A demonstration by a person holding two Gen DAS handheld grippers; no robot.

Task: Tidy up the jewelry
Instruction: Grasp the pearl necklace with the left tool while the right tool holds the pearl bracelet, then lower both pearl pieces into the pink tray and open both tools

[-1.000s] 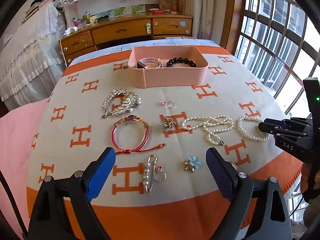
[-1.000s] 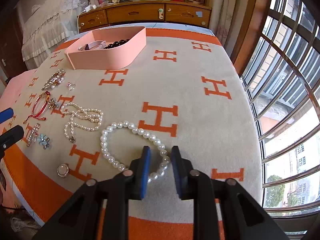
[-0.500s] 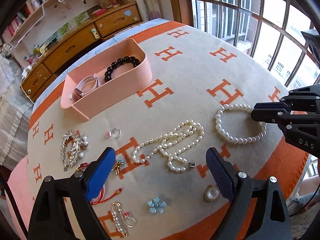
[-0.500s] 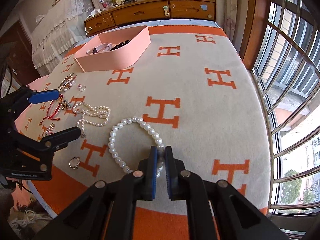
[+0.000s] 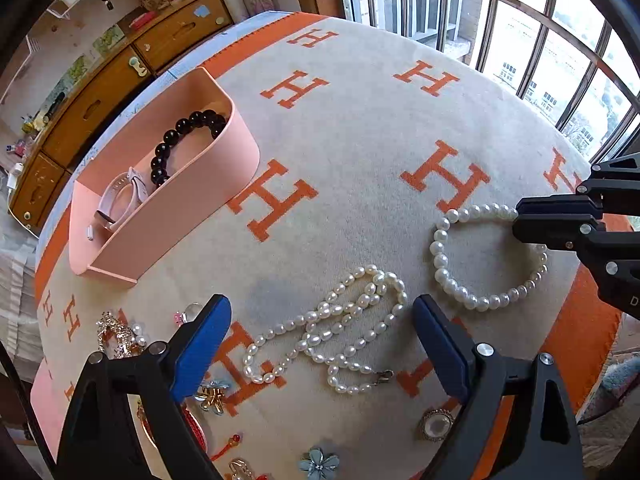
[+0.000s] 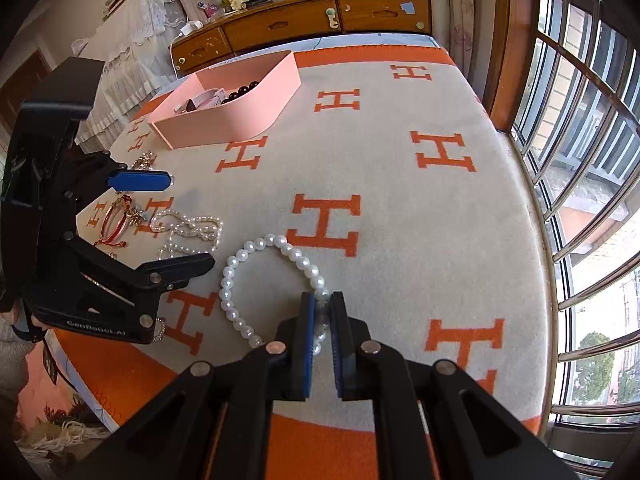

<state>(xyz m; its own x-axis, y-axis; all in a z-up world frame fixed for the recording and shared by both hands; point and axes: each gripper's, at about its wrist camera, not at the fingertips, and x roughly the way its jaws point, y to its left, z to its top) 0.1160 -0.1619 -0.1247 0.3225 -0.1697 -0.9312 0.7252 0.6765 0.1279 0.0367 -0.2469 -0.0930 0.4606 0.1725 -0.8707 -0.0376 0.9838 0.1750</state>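
A white pearl bracelet (image 6: 256, 264) lies on the cream and orange blanket; my right gripper (image 6: 322, 304) is shut on its near side. It also shows in the left wrist view (image 5: 452, 280), with the right gripper (image 5: 518, 218) pinching it. My left gripper (image 5: 320, 320) is open and empty, hovering over a long pearl necklace (image 5: 332, 332); that necklace also shows in the right wrist view (image 6: 188, 228). A pink box (image 5: 188, 200) holds a black bead bracelet (image 5: 180, 132) and a pale pink watch (image 5: 120, 196).
Small pieces lie near the blanket's front left: a gold brooch (image 5: 116, 332), a ring (image 5: 188, 314), a round pearl brooch (image 5: 436, 426), a blue flower (image 5: 318, 462), a red cord bracelet (image 6: 114, 220). A barred window (image 6: 580, 160) is at right, a wooden dresser (image 6: 304, 20) behind.
My left gripper has swung right toward the pearl necklace. My right gripper closed on the pearl bracelet a second ago and still holds it.
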